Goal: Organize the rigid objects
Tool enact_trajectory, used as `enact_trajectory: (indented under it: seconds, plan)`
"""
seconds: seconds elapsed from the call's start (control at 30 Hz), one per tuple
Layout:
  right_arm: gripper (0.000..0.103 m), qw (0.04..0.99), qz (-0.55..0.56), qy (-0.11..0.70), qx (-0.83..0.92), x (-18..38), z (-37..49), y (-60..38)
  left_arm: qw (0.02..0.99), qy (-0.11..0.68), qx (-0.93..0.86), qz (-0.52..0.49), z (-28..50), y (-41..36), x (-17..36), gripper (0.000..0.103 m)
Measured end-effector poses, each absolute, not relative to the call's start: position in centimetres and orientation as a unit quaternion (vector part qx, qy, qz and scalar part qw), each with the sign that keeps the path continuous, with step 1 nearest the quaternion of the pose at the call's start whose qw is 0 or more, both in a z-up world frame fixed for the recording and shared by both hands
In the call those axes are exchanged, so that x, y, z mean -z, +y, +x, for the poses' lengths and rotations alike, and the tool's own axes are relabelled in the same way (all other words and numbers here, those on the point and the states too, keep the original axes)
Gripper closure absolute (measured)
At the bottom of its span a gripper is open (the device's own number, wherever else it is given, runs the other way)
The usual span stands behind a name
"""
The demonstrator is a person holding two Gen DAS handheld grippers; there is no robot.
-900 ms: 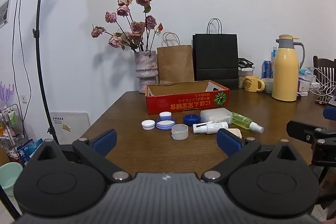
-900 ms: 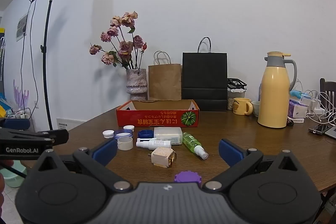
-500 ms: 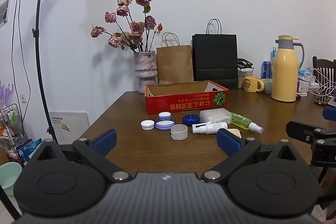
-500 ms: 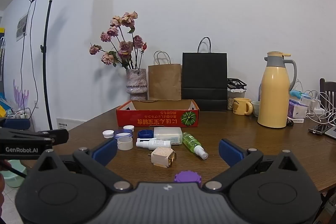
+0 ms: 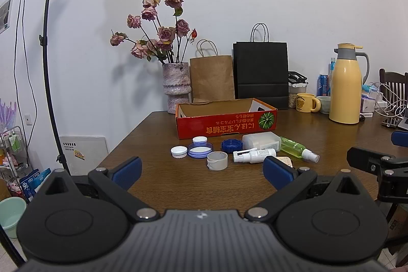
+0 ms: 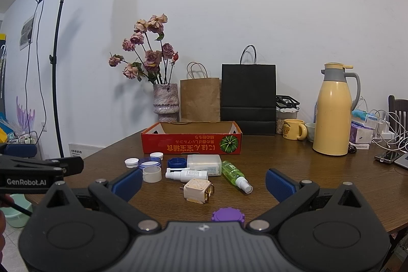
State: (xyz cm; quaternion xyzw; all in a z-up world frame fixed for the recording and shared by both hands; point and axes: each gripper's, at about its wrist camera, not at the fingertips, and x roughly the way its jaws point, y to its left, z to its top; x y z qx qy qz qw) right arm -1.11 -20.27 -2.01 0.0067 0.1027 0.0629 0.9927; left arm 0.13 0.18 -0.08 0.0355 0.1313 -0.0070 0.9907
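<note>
small hard plastic caps, bottles and a beige plug [image 6: 198,191] sat loose on the brown wooden worktop [image 6: 318,180] before the red cardboard box [image 6: 191,142] | probably light, stiff, slippery, so pinch across the sides | both grippers' fingers spread wide, empty

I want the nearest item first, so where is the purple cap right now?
In the right wrist view the purple cap lies on the table at bottom centre, nearest the camera, just in front of the beige charger plug.
</note>
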Motion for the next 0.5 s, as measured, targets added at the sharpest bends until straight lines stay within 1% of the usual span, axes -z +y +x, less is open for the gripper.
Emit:
enact_trajectory:
  seconds: [0.5]
  plan:
    - [0.0,0.993,0.008,0.102,-0.065,1.99,-1.25,-20.14,0.991,0.13,0.007,0.035,0.09,0.01,0.08,0.0]
